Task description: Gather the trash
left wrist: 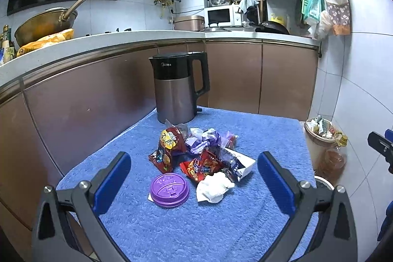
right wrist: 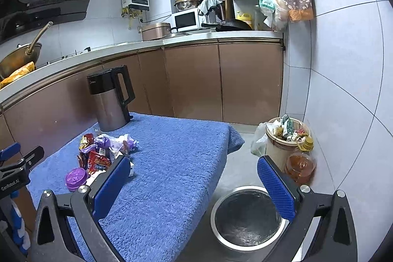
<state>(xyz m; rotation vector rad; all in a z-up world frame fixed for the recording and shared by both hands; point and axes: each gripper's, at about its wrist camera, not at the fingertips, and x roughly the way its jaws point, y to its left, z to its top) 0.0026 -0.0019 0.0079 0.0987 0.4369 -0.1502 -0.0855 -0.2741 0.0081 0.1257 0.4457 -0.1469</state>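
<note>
Left gripper (left wrist: 194,174): I hold its fingers apart over the trash (left wrist: 201,156).
Right gripper (right wrist: 194,184): fingers apart, empty.
Bin (right wrist: 246,219): seemingly lined.

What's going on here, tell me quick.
A person holds two grippers over a table covered by a blue towel. Both the left gripper and the right gripper are open and empty. A trash pile of snack wrappers, a purple lid and a crumpled tissue lies untouched in front of the kettle. A lined steel bin waits on the floor beside the table.
</note>
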